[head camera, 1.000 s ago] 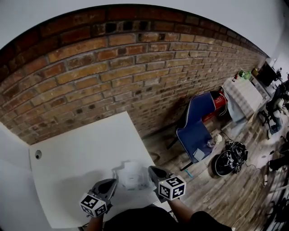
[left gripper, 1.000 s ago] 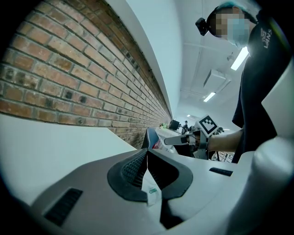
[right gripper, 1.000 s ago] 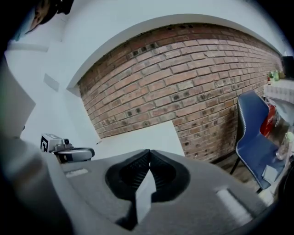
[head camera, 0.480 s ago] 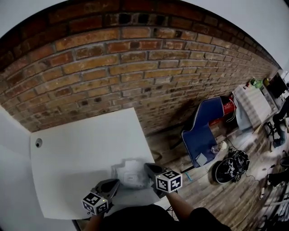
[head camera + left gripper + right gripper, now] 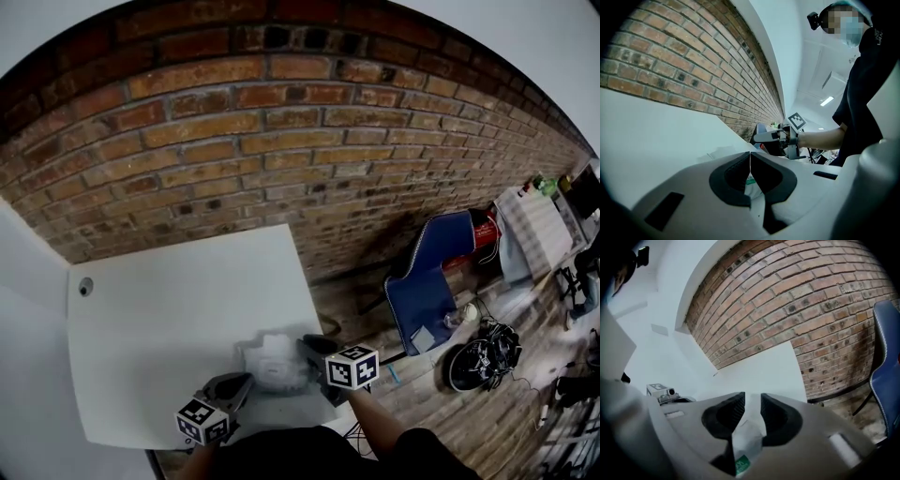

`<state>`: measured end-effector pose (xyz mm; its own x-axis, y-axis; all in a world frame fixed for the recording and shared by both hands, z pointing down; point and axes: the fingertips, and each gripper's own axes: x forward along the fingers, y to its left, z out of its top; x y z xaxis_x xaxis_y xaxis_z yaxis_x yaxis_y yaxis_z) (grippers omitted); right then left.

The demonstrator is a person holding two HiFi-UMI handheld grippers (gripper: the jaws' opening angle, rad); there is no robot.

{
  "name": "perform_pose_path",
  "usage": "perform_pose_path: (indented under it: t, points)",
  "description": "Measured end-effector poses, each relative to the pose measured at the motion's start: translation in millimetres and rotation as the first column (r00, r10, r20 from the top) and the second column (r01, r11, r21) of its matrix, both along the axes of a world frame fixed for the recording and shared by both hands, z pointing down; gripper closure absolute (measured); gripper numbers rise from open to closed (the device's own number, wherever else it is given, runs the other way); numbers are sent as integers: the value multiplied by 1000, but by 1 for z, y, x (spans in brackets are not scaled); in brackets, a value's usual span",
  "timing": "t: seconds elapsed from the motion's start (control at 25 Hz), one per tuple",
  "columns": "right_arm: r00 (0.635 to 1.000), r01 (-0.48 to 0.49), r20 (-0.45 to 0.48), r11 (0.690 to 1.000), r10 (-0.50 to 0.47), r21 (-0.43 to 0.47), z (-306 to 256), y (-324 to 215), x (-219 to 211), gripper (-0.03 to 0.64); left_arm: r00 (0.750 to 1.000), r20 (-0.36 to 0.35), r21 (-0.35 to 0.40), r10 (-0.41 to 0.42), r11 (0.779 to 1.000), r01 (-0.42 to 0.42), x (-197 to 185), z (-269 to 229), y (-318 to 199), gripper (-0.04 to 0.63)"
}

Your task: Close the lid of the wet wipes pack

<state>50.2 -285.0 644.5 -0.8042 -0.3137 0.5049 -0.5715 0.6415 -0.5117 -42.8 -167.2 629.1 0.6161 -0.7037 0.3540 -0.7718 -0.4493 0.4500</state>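
The white wet wipes pack (image 5: 272, 361) lies near the front edge of the white table (image 5: 169, 309), between my two grippers. My left gripper (image 5: 242, 382) sits at the pack's left corner, its jaws closed to a thin line (image 5: 750, 159). Below them the pack's green label (image 5: 749, 180) shows. I cannot tell whether film is pinched there. My right gripper (image 5: 307, 347) is at the pack's right end. Its jaws have just been opening and stand apart (image 5: 752, 401), with the pack's white edge (image 5: 749, 437) rising loosely between them. The lid is hidden from me.
A brick wall (image 5: 281, 141) runs behind the table. The table's right edge (image 5: 314, 300) drops to a wooden floor with a blue chair (image 5: 427, 281) and a cable bundle (image 5: 483, 361). A round hole (image 5: 86, 287) is at the table's far left.
Both grippers have sunk a little toward the table beside the pack. The right gripper has tipped downward at the pack's right end.
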Motion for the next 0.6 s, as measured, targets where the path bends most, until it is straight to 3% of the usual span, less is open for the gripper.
perform_pose_path:
  t: [0.24, 0.6]
  points:
    - [999, 29, 39, 992, -25, -120, 9, -6, -7, 462, 1000, -6, -6, -21, 1000, 21, 1, 5, -1, 595]
    - [992, 119, 66, 959, -106, -258, 28, -1, -13, 462, 1000, -5, -38, -20, 999, 20, 2, 14, -2, 595]
